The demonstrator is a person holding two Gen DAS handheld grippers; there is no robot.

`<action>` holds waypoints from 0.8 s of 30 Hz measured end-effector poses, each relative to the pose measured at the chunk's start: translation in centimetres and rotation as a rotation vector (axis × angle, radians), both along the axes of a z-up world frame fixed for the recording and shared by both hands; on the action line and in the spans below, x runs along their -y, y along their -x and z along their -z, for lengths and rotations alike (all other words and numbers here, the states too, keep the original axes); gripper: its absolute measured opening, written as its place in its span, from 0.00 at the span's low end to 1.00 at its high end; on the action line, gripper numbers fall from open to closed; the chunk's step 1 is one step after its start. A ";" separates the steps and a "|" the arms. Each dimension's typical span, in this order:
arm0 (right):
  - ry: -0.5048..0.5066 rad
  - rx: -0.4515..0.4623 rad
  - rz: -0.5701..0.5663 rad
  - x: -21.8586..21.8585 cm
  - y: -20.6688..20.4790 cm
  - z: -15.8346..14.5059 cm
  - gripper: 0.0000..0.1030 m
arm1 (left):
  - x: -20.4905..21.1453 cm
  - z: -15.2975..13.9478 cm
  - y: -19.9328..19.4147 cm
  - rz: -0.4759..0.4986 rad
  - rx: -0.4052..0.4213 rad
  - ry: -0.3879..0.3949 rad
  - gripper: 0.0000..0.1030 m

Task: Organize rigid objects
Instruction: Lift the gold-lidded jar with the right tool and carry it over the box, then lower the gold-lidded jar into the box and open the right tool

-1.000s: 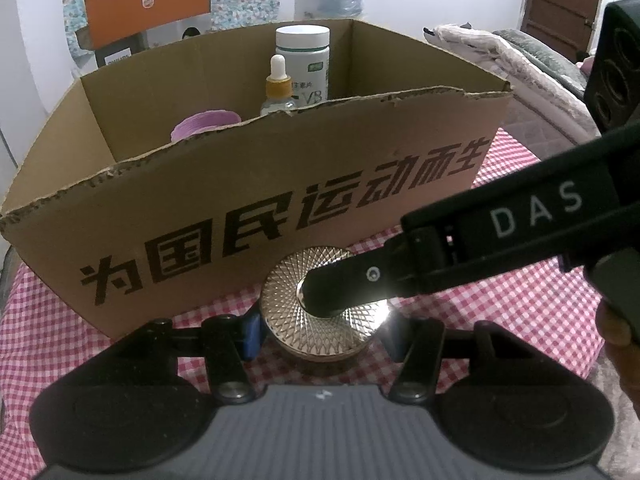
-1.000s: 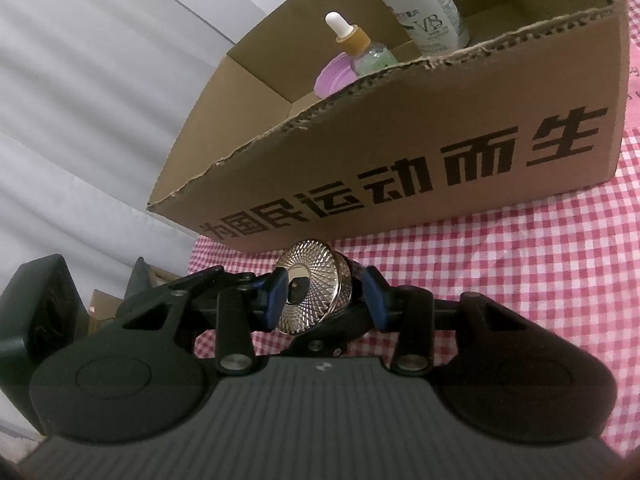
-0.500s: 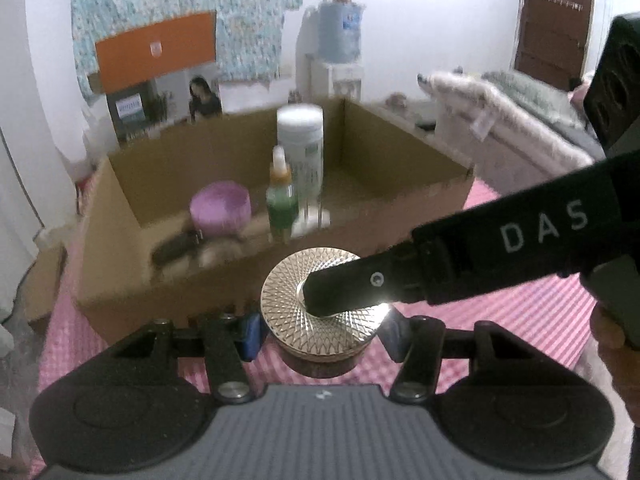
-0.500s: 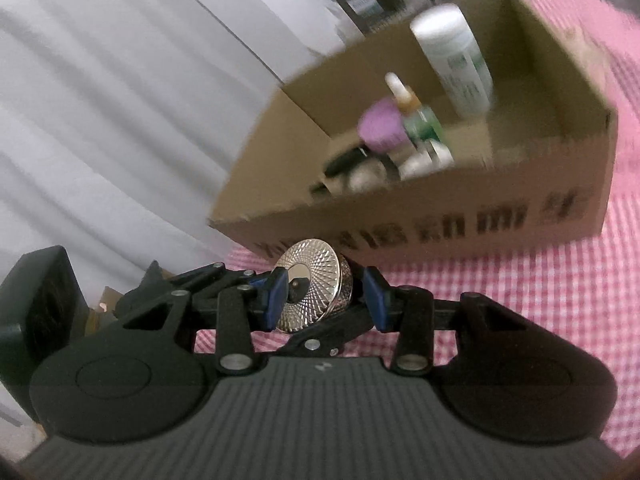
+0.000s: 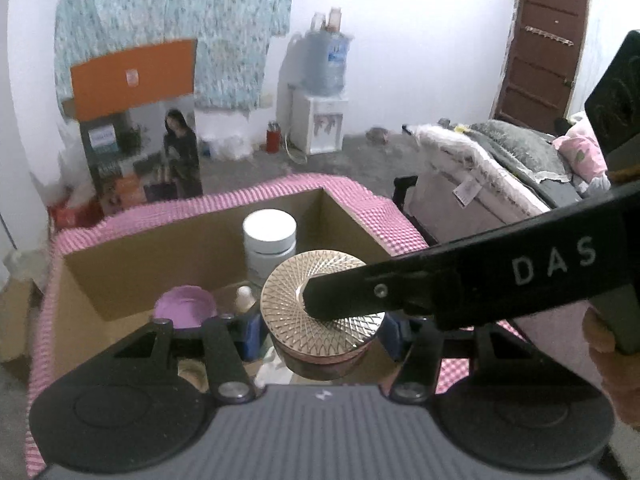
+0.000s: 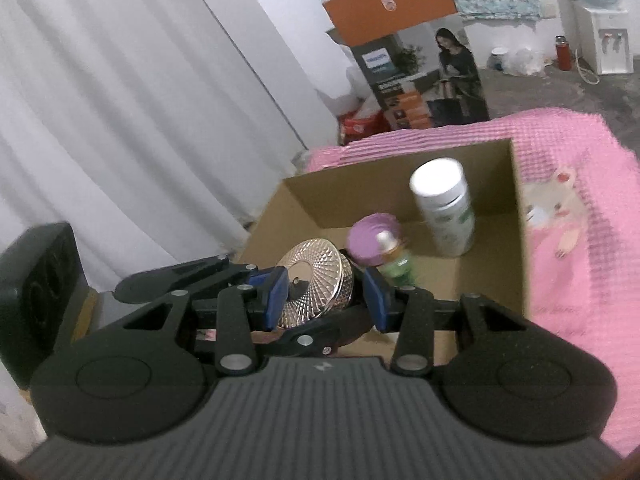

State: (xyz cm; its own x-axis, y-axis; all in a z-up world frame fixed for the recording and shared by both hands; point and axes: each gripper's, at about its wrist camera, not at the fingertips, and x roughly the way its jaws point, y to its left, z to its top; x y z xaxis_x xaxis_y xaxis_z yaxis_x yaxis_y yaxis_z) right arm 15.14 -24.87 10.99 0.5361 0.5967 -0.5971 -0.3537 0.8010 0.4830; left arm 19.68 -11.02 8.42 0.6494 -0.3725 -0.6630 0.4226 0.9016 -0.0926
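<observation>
Both tongs were clenched on one thing: a round jar with a faceted gold lid (image 5: 324, 308). The left tongs (image 5: 320, 334) gripped its body from either side with their blue pads, while the right tongs (image 6: 326, 298) squeezed it from lid to base, one finger lying flat across the lid in the left wrist view. The jar hung in the air above the near part of the open cardboard box (image 6: 516, 240), touching nothing but the pads.

Part of the sorting looked done already. Inside the box stood a white-capped supplement bottle (image 6: 444, 208) toward the far wall, and nearer in were a purple-lidded jar (image 6: 370, 238) and a small green dropper bottle (image 6: 394, 260), just beside each other. Something pale lay lower in the box under the left tongs, too hidden to name.

The box sat on the tabletop, covered with a pink checked cloth (image 6: 560, 280); what cloth showed around the box carried nothing loose, apart from a printed animal figure.

My guess was that the gold-lidded jar was among the last to go in, perhaps the last. It remained to lower it into free floor space near the front, clear of the dropper bottle, and let both tongs go. Whether anything waited outside these views, I could not tell.
</observation>
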 end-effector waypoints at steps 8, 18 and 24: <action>0.117 -0.144 -0.022 1.4 -7.2 2.3 0.39 | 1.8 4.2 -6.4 -0.035 -0.187 0.035 0.55; 0.262 -0.233 -0.122 0.1 -12.3 5.0 0.39 | 2.1 7.2 -10.1 -0.098 -0.342 0.028 0.56; 0.337 -0.251 -0.163 -1.4 -13.9 5.6 0.37 | 1.8 8.3 -11.2 -0.135 -0.418 0.024 0.56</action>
State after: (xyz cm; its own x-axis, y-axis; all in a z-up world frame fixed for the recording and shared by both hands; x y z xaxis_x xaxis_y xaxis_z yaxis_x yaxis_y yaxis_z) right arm 29.06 -23.50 5.37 0.2650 0.4113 -0.8721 -0.3934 0.8719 0.2917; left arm 30.86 -12.84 0.12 0.3710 -0.3212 -0.8713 0.2226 0.9417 -0.2524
